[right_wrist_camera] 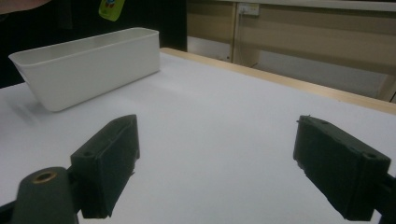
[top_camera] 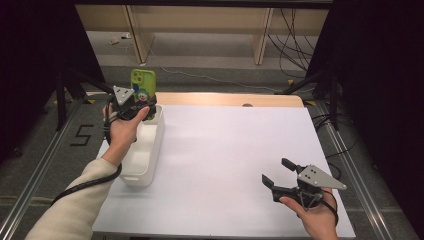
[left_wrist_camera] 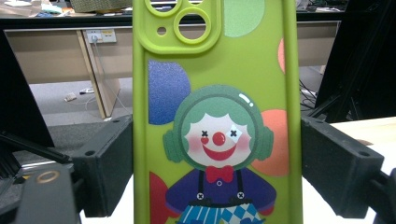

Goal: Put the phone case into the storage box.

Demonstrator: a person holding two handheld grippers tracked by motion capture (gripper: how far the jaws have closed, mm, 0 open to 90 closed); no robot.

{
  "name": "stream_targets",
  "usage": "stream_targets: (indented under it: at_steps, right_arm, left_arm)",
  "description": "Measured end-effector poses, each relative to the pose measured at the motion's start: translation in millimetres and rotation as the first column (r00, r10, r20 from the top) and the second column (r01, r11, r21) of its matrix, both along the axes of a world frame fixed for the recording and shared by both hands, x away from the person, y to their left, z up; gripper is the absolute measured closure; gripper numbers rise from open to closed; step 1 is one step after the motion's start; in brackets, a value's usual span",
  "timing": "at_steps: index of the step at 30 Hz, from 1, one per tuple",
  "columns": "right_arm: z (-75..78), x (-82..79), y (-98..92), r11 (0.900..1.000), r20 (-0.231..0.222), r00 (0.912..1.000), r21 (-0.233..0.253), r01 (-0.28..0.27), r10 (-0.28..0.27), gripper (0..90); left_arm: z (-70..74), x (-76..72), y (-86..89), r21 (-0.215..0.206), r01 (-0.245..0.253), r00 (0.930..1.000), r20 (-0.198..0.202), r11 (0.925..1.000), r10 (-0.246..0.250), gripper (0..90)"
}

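High view: one green phone case (top_camera: 143, 85) stands upright in the left gripper (top_camera: 136, 105), raised over the far end of one white bin (top_camera: 150, 150) on the white table (top_camera: 225, 150).
Right gripper (top_camera: 278, 174): jaws spread, holding nothing, near the table's right front corner.
Left gripper view: case clamped by its long edges between both jaws; lime green, cartoon clown with green hair, red nose, bow tie; coloured dots; camera cut-outs on top.
Right gripper view: one bin (right_wrist_camera: 88, 65) far left, well apart from the two parted jaws.
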State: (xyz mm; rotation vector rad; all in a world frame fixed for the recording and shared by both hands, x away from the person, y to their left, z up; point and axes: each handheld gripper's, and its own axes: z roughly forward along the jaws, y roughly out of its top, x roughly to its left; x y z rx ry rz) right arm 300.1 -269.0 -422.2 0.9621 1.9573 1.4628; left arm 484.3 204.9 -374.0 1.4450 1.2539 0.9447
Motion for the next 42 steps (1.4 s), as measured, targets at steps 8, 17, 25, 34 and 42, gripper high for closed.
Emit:
stream_targets:
  at_steps: [8, 17, 25, 34, 42]
  right_arm:
    - [0.0, 0.0, -0.1, 1.0, 0.0, 1.0, -0.001, 0.002, -0.002, 15.6]
    - [-0.3, 0.4, -0.6, 1.0, -0.001, 1.0, 0.002, 0.004, -0.004, 15.6]
    - [-1.2, 0.8, -1.0, 1.0, -0.005, 1.0, 0.0, 0.003, -0.003, 15.6]
    - [-1.4, 0.8, -0.9, 1.0, -0.003, 1.0, 0.003, 0.005, -0.004, 15.7]
    - [-1.7, 0.9, -0.9, 1.0, -0.005, 1.0, 0.005, 0.002, -0.002, 15.6]
  left_arm:
    - [-2.0, 3.3, 0.5, 0.001, -0.001, 1.0, -0.004, 1.0, 0.001, 16.0]
    - [-5.2, 9.0, 1.2, 0.004, -0.007, 0.9999, -0.015, 1.0, 0.008, 16.1]
    - [-6.7, 13.0, 0.7, 0.006, -0.009, 0.9997, -0.022, 0.9999, 0.009, 16.1]
    - [-9.9, 19.3, 1.4, 0.009, -0.016, 0.9993, -0.034, 0.9998, 0.016, 16.0]
    - [-13.1, 24.5, 1.8, 0.011, -0.024, 0.9987, -0.044, 0.9997, 0.024, 16.1]
